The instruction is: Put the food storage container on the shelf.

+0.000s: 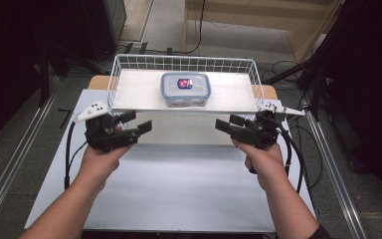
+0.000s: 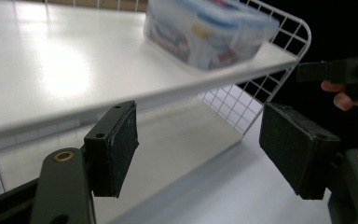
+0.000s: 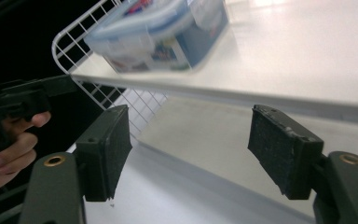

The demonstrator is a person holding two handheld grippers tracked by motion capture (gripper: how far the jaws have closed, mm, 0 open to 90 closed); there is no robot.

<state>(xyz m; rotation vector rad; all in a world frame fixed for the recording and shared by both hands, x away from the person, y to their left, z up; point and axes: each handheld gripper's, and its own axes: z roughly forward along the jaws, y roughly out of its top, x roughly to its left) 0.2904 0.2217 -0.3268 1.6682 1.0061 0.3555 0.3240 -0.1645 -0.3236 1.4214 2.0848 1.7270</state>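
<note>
Both grippers hover in the middle band of the high view, just in front of the white shelf board (image 1: 139, 94) that sits in the wire basket (image 1: 129, 62). The left gripper (image 1: 138, 123) at centre left has its jaws apart with nothing between them; the right gripper (image 1: 229, 123) at centre right is likewise spread and empty. The clear lidded food container (image 1: 185, 88) rests on the board, upper centre, well apart from both.

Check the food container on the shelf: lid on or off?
On. The food container sits upright on the white shelf, its blue-rimmed lid seated flat on top. Whether the side latches are snapped down, cannot tell.
</note>
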